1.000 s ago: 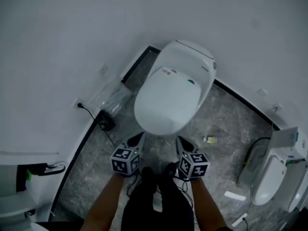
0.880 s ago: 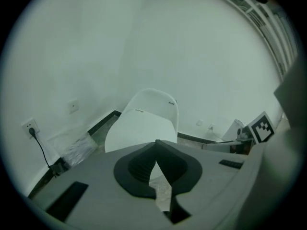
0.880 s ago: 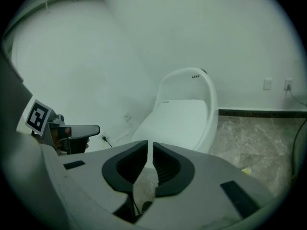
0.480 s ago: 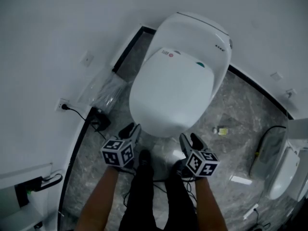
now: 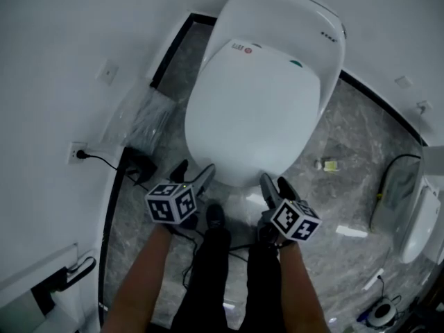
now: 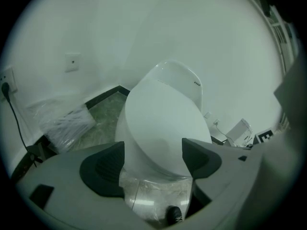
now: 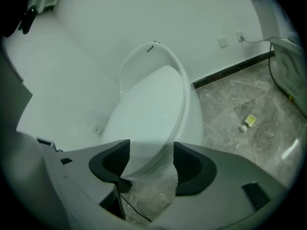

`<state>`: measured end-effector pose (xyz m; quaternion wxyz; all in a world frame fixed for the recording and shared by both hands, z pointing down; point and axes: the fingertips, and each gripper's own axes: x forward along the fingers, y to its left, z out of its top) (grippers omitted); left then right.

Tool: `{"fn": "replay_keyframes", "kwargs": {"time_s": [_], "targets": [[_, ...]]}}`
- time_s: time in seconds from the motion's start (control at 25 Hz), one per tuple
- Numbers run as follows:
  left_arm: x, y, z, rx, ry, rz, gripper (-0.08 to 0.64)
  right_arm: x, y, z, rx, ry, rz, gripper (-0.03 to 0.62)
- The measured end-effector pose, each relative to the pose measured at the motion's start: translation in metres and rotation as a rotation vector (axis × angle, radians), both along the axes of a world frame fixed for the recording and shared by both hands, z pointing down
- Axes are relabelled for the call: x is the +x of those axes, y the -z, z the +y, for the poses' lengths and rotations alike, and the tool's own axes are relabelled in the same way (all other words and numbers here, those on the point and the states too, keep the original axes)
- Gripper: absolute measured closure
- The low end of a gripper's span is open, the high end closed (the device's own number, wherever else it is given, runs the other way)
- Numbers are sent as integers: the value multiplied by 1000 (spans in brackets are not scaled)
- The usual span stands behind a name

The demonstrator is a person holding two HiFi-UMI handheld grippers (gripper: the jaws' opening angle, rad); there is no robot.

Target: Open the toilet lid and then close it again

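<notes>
Low in the head view, side by side: left gripper (image 5: 195, 174) and right gripper (image 5: 276, 184). Jaws of both have just been opening and stand wide apart, with nothing between the pads.

Toilet lid (image 5: 257, 109): down flat on the bowl, just ahead of both grippers, untouched. Judged to be rigid, glossy plastic, light, pivoting at the rear and probably slippery. The best hold is under the front lip.

Not made out: the hinge, the lip's underside, and the exact gap from fingertips to lid. Grey stone floor (image 5: 347, 158) surrounds.
</notes>
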<state>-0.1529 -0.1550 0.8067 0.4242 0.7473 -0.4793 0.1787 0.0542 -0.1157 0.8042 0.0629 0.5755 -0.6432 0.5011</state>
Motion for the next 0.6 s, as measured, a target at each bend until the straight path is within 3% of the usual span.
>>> {"fn": "replay_keyframes", "kwargs": {"time_s": [0.32, 0.6], "targets": [[15, -7, -2, -46, -69, 52, 196, -7, -2, -4, -42, -87, -6, 313], [18, -4, 2, -52, -105, 13, 196, -6, 3, -3, -78, -108, -26, 314]]}}
